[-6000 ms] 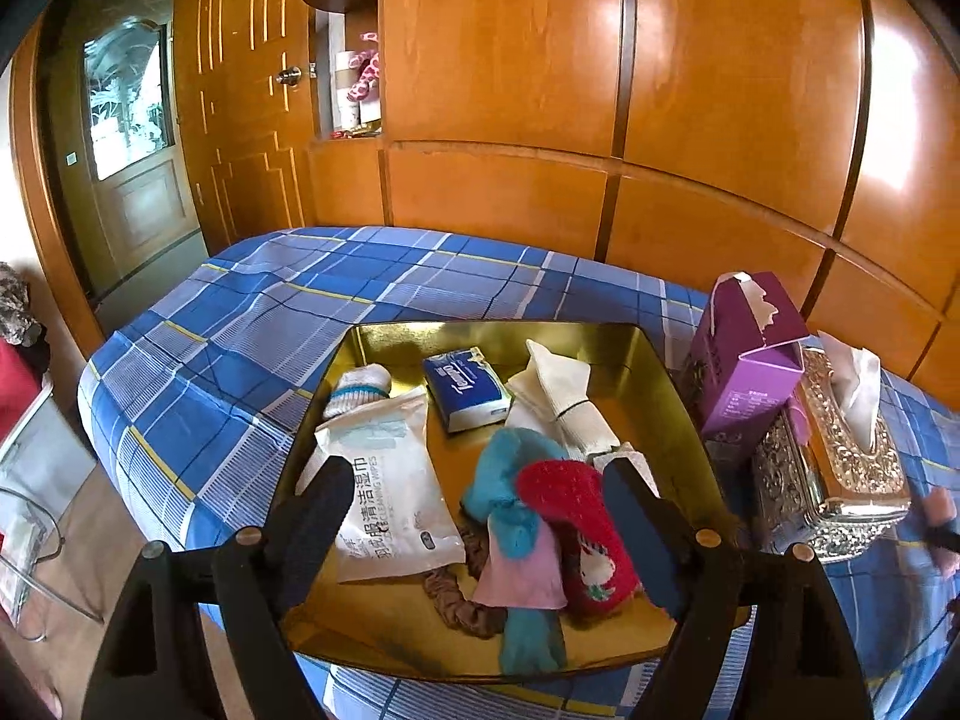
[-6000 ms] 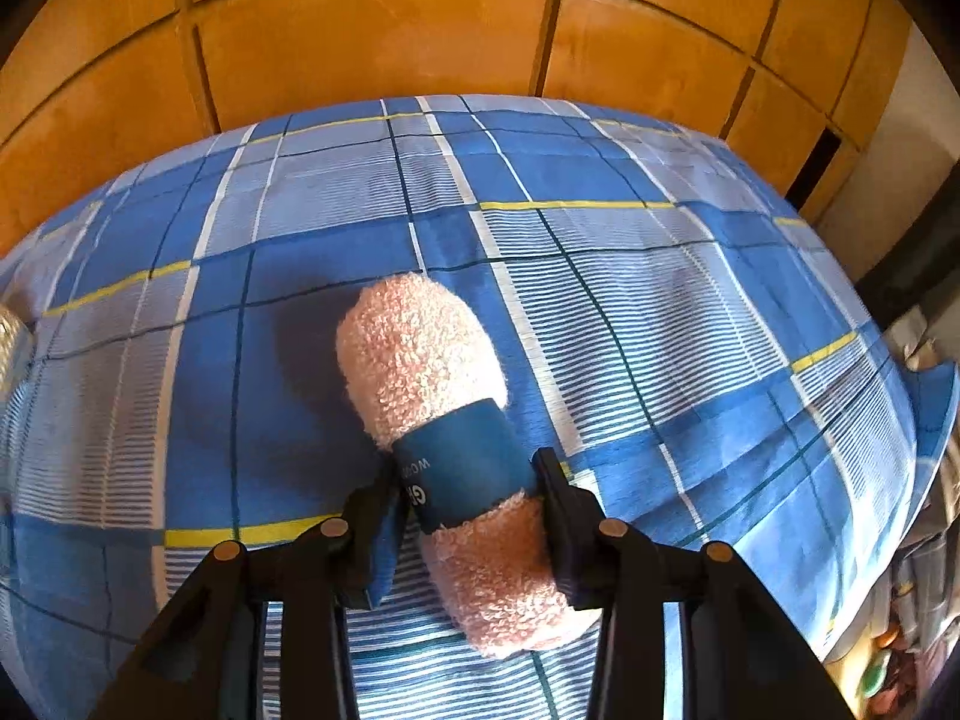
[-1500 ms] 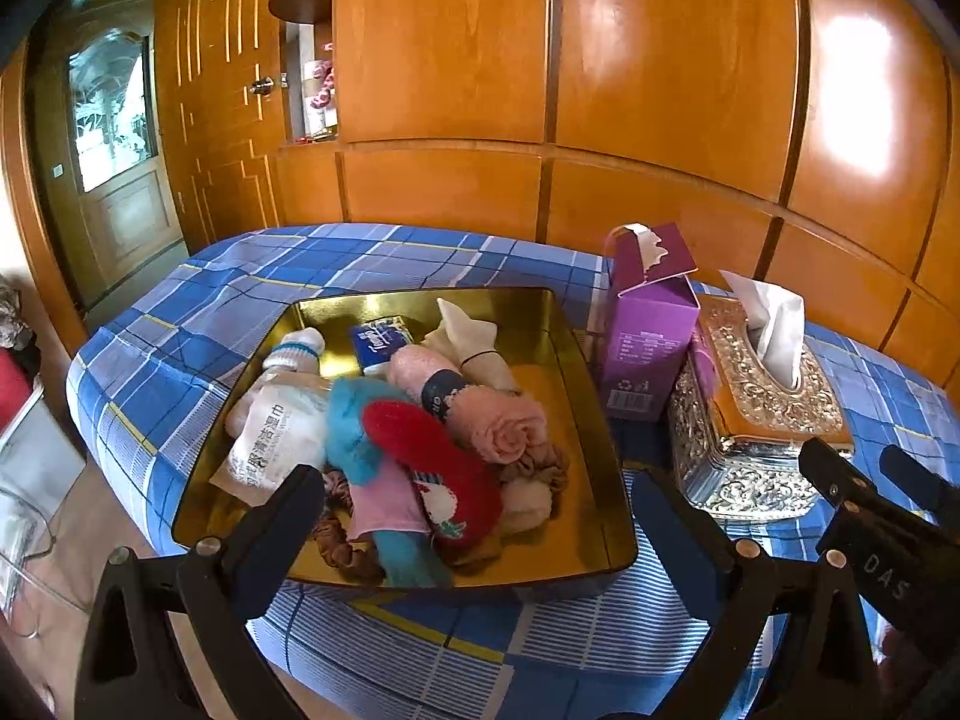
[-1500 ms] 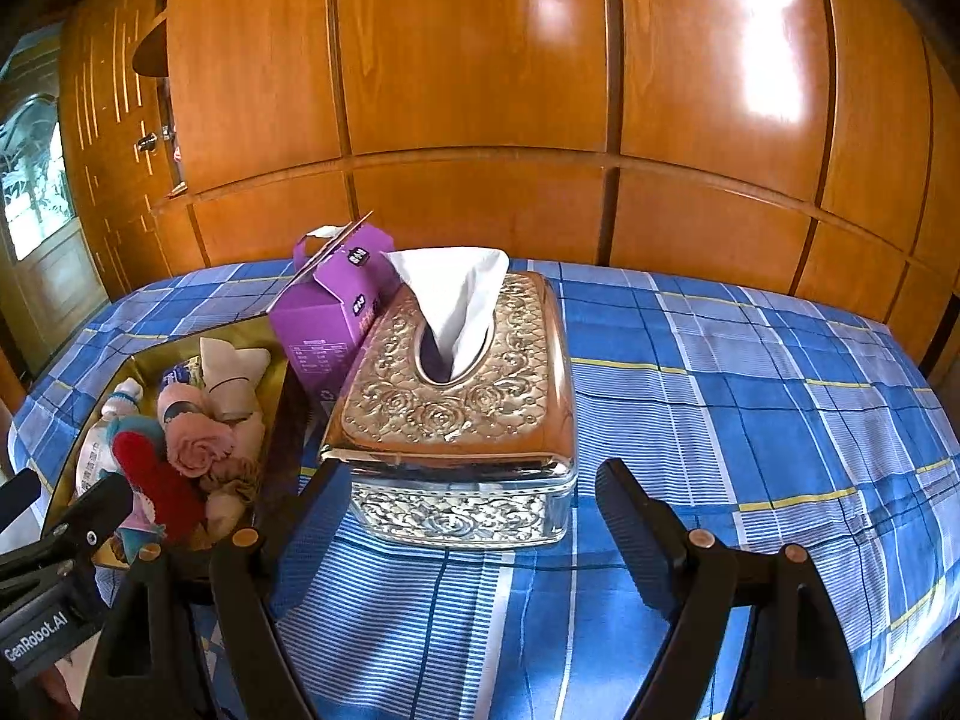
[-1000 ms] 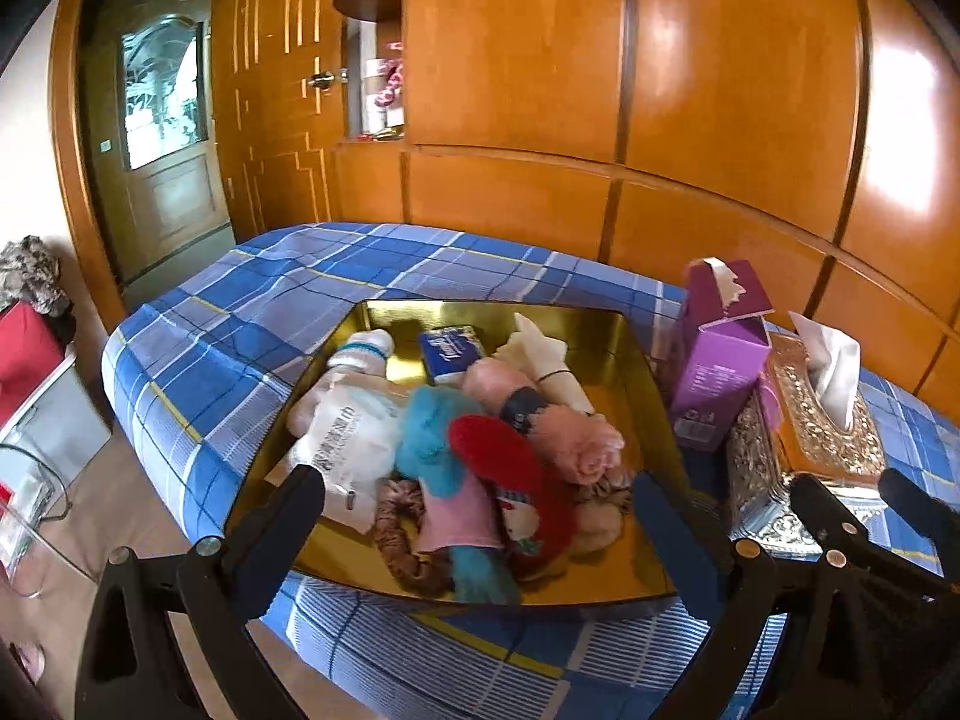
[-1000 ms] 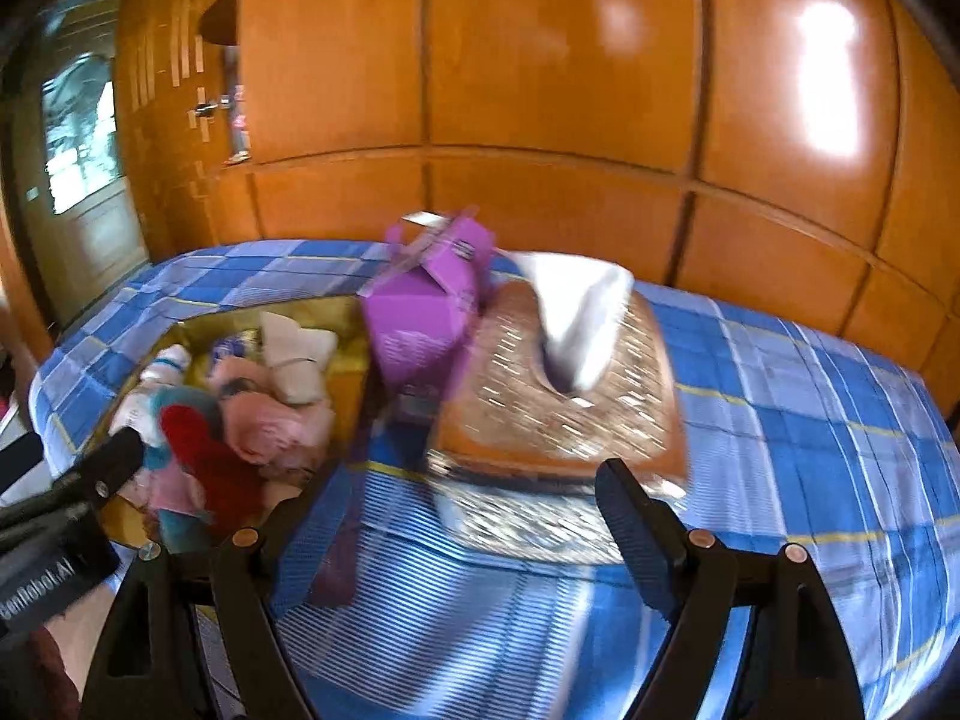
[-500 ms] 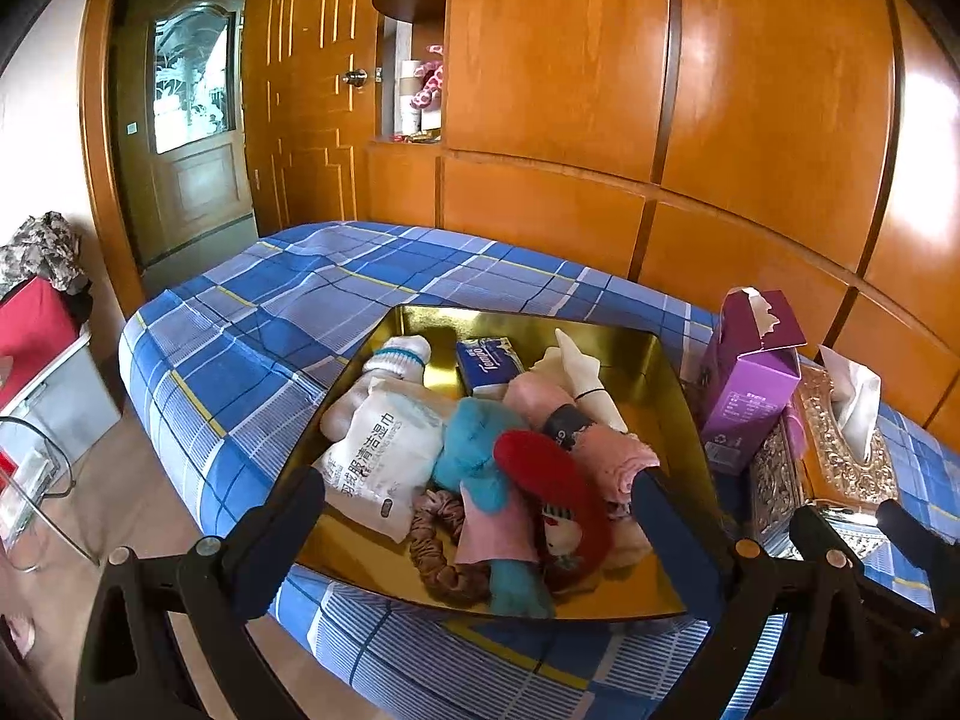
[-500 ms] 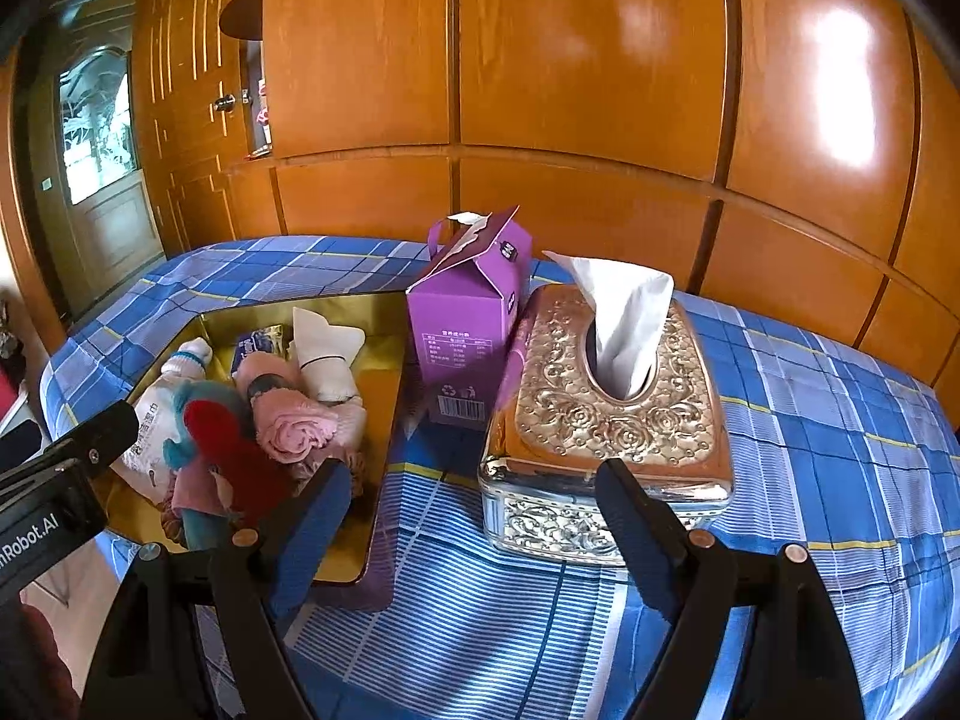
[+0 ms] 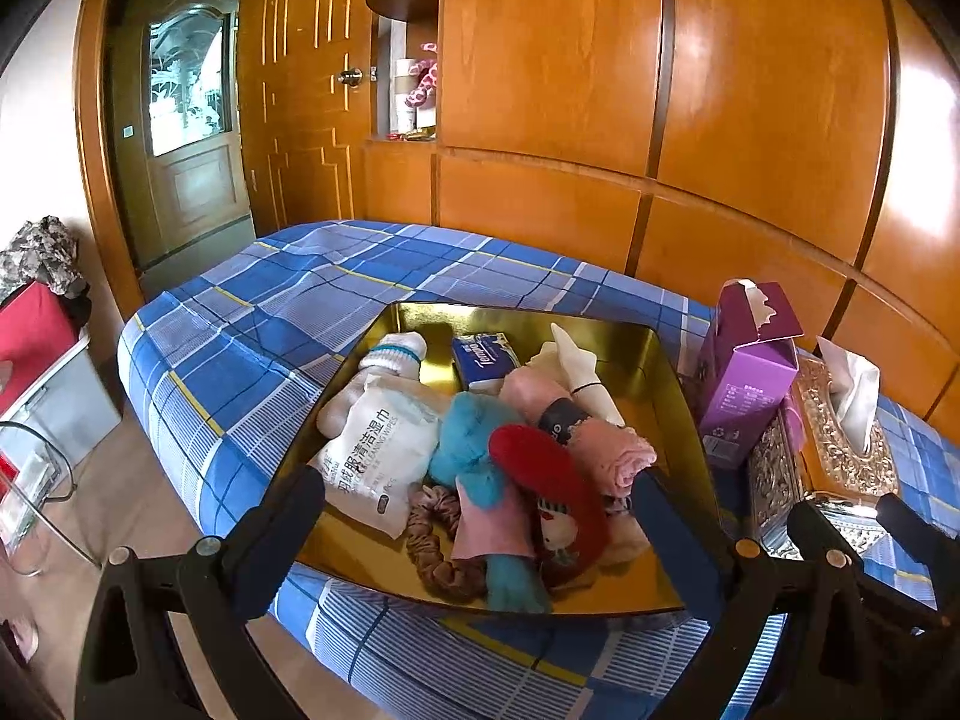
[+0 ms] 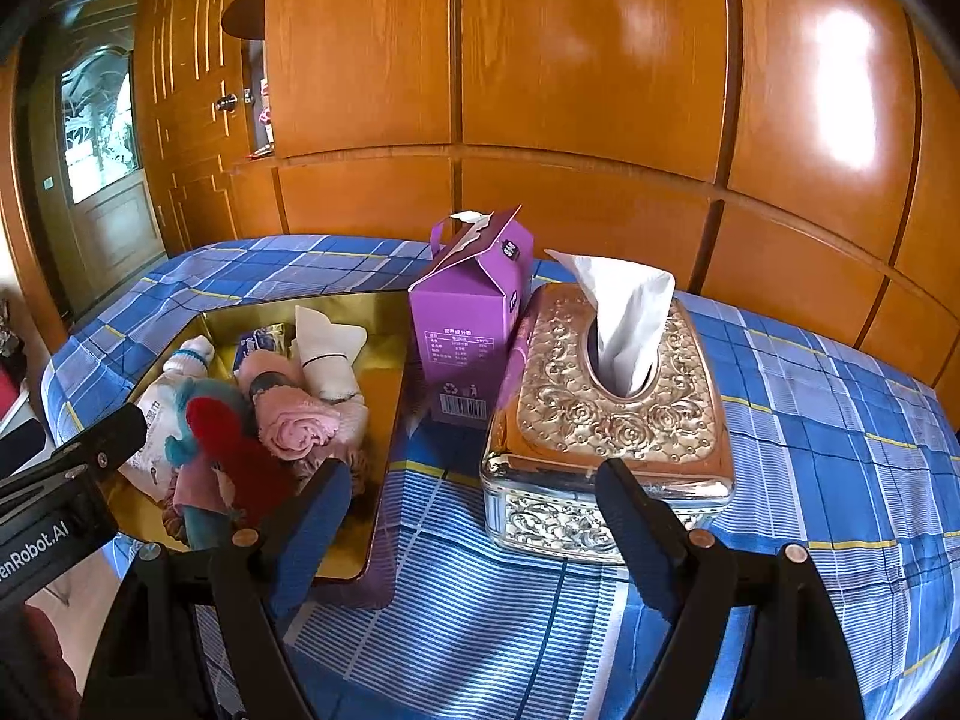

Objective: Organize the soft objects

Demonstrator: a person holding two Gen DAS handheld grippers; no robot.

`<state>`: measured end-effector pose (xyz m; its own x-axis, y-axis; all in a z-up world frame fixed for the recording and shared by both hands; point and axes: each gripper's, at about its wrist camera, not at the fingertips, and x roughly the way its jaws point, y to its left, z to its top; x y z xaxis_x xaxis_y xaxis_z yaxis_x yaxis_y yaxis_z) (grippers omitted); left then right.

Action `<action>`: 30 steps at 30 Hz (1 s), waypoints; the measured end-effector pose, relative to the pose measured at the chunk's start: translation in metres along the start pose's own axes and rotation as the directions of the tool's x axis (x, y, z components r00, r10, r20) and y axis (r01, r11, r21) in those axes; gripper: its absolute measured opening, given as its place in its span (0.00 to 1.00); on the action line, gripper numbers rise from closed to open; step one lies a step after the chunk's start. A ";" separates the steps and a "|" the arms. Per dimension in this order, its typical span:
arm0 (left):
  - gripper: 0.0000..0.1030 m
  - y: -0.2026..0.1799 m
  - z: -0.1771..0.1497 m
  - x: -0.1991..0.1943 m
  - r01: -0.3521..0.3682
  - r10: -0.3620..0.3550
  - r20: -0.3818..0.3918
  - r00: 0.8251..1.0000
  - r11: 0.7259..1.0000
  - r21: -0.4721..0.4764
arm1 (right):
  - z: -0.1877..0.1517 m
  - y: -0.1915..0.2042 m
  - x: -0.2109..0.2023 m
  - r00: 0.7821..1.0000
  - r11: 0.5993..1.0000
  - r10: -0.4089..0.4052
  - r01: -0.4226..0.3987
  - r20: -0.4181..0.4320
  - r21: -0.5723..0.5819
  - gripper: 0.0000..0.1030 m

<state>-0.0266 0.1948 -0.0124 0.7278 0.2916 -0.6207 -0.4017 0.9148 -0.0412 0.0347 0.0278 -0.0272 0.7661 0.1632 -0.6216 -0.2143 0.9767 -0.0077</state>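
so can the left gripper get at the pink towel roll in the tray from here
Probably yes: the left gripper is open, and the towel roll lies atop the pile in the tray, with nothing covering it.

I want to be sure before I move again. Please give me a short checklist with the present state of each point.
1. Left gripper fingers open, holding nothing: ok.
2. Right gripper fingers open, holding nothing: ok.
3. Pink rolled towel lies inside the gold tray: ok.
4. Other soft things on the bed outside the tray: cannot tell; none in view.
5. Purple carton stands upright: ok.
6. Tissue box stands beside the tray, not in it: ok.
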 end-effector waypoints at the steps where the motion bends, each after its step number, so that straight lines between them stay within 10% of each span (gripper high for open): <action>1: 1.00 0.000 0.000 0.000 -0.001 0.001 0.000 1.000 1.000 0.001 | 0.000 0.000 0.000 1.000 1.000 0.001 -0.001 0.001 0.000 0.83; 30: 1.00 -0.002 0.000 0.000 0.006 -0.006 -0.012 1.000 1.000 0.014 | 0.000 -0.002 0.000 1.000 1.000 -0.005 0.005 0.000 0.001 0.83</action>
<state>-0.0259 0.1927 -0.0125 0.7232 0.2831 -0.6299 -0.3896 0.9204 -0.0337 0.0349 0.0259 -0.0274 0.7672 0.1584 -0.6216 -0.2099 0.9777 -0.0100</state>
